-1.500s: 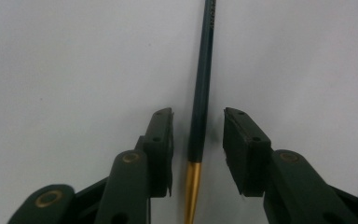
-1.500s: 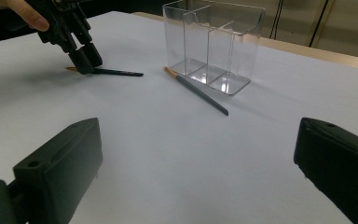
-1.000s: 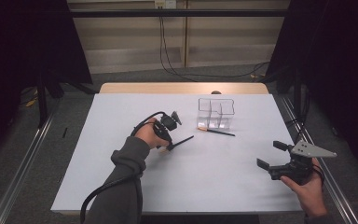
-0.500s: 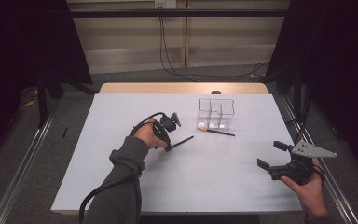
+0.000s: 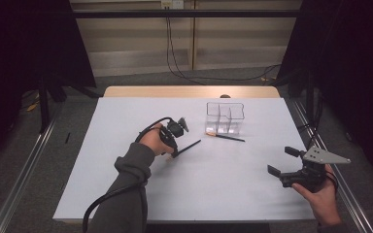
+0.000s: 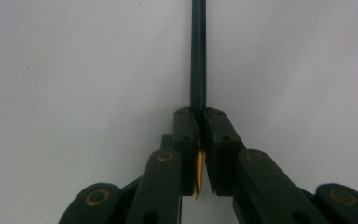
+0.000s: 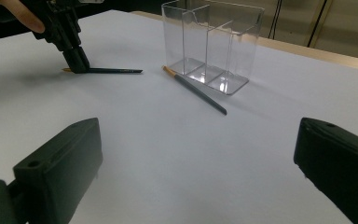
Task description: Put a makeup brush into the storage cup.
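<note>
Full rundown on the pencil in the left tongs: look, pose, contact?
The pencil is slim and dark, blackish green, with a sharpened yellowish wood tip near the grip. The left tongs are shut on it close to that tip, the long shaft running out past the jaws. In the right gripper view it lies low and nearly flat along the white table, apart from the clear organiser and the second pencil. Whether it has left the surface is unclear.

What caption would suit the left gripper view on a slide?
Left gripper shut on a dark pencil with a sharpened tan tip, lying on the white table.
</note>
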Demonstrator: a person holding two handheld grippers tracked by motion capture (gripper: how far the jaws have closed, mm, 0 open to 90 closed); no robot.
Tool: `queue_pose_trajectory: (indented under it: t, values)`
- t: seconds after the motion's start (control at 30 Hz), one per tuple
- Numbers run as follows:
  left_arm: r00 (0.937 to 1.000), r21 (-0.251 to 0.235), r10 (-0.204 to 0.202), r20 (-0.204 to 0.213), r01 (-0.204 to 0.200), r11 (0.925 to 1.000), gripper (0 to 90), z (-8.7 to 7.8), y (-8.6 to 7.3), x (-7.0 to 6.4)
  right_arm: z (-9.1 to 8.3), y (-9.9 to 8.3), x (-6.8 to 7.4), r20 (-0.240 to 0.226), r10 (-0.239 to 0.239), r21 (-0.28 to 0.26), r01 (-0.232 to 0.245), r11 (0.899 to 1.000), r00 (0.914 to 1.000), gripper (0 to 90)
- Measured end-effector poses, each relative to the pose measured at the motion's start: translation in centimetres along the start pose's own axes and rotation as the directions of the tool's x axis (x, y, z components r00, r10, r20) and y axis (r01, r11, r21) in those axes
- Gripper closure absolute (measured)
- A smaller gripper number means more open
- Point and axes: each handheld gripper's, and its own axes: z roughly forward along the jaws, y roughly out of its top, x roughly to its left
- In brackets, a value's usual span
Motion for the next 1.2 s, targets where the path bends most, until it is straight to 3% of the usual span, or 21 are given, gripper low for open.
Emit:
queue_pose_trajectory:
  t: [0.1,0.43,0.6,0.73,0.77,0.8,0.9,1.07,1.2]
  values:
    - [0.9999,0.006,0.015,0.0,-0.015,0.9999,83.7,0.0,0.1,0.1,0.1,0.0,-0.1,-0.001,-0.006,0.001,0.006,1.0,1.0,0.4]
    - [0.9996,-0.002,0.002,-0.027,-0.002,1.0,83.9,-0.1,0.0,-0.4,0.4,0.1,0.1,-0.005,-0.006,0.004,0.006,1.0,1.0,0.4]
    - [0.9996,0.016,-0.026,-0.008,0.027,0.9995,83.9,-0.4,-0.1,-0.4,0.3,0.0,-0.1,-0.002,-0.002,0.004,0.002,1.0,1.0,0.5]
    - [0.9993,0.002,-0.036,-0.009,0.036,0.9993,83.9,-0.7,-0.2,-0.6,0.3,0.0,-0.1,0.0,0.003,0.005,-0.003,1.0,1.0,0.5]
    - [0.9997,0.006,-0.022,-0.005,0.022,0.9997,83.9,-0.9,-0.3,-0.5,0.3,0.0,-0.1,-0.002,0.0,0.006,0.0,1.0,1.0,0.5]
    - [0.9993,-0.016,-0.036,-0.011,0.036,0.9992,83.9,-0.9,-0.3,-0.6,0.4,0.0,-0.1,-0.003,-0.002,0.007,0.002,1.0,1.0,0.5]
    - [0.9996,-0.01,-0.025,0.011,0.025,0.9996,83.9,-1.4,-0.4,-0.6,0.5,0.0,0.0,-0.004,-0.006,0.01,0.006,1.0,1.0,0.5]
    - [0.9995,-0.017,-0.032,0.009,0.032,0.9993,83.9,-1.9,-0.5,-0.9,0.8,0.0,0.0,-0.012,-0.007,0.017,0.007,1.0,0.9999,0.5]
    - [0.9998,-0.016,-0.013,0.014,0.013,0.9998,83.9,-2.3,-0.5,-1.0,0.9,0.1,0.2,-0.012,-0.015,0.029,0.015,0.999,0.9998,0.5]
